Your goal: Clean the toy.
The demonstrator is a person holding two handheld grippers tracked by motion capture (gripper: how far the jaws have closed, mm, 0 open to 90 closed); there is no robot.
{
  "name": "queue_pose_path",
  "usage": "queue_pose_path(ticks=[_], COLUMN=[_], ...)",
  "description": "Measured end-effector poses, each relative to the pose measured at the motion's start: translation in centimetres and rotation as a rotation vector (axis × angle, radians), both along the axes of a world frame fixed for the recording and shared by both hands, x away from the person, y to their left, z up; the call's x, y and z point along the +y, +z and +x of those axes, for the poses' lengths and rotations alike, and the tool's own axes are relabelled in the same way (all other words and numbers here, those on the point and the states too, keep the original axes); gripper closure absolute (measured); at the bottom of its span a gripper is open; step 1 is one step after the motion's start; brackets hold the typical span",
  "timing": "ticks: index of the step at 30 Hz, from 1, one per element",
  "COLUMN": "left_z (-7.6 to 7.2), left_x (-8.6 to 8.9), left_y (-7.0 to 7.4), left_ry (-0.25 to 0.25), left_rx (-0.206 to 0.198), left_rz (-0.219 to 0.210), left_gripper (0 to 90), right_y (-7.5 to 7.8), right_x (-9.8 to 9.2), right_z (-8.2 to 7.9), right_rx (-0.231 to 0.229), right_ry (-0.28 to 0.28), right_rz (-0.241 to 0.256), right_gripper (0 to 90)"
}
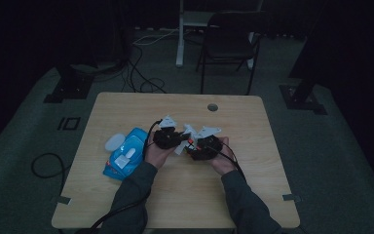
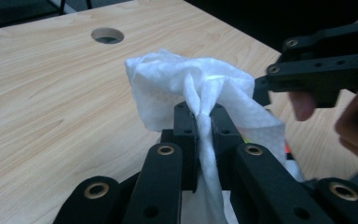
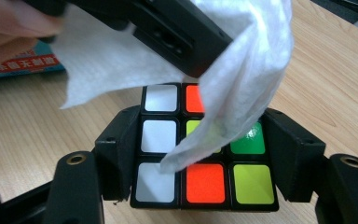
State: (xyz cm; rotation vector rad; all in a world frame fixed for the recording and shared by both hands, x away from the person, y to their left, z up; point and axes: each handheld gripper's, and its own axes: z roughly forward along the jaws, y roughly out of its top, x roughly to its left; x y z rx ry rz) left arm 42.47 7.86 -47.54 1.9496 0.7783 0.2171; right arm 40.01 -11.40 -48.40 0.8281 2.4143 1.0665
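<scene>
A Rubik's cube [image 3: 205, 154] with white, orange, yellow and green stickers sits between the jaws of my right gripper [image 3: 205, 140], which is shut on its two sides. My left gripper [image 2: 203, 116] is shut on a bunched white wipe [image 2: 191, 88]. In the right gripper view the wipe [image 3: 242, 84] drapes from the left gripper [image 3: 168, 28] down onto the cube's top face. In the high view both grippers, left [image 1: 168, 138] and right [image 1: 203, 147], meet over the table's middle with the wipe [image 1: 187, 132] between them.
A blue wipes pack [image 1: 126, 153] lies on the wooden table [image 1: 185, 195] left of my hands, with a white round lid [image 1: 114, 143] beside it. A cable hole [image 1: 212, 107] is near the far edge. A dark chair [image 1: 229, 44] stands beyond the table.
</scene>
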Motion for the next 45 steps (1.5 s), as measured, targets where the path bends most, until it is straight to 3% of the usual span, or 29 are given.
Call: queue_pose_path(ticks=[10,22,38,45], left_z=[0.4,0.7,0.8,0.7], left_x=[0.1,0.0,0.0,0.1], left_y=[-0.7,-2.4,-3.4,-3.1], left_ry=[0.010,0.017,0.016,0.011], left_rx=[0.029,0.076,0.102,0.099], left_rz=[-0.001,0.030,0.062,0.041], left_gripper=[85.5,85.5,85.6,85.6], right_y=[0.3,0.6,1.4,1.4], right_x=[-0.1,-0.4,-0.9,-0.9], right_z=[-0.3,-0.4,-0.4,-0.4], right_rx=[-0.012,-0.022,-0.046,-0.042], right_ry=[0.003,0.000,-0.011,-0.001], right_rz=[0.007,0.010,0.027,0.024], right_gripper=[34.2,34.2,34.2,34.2])
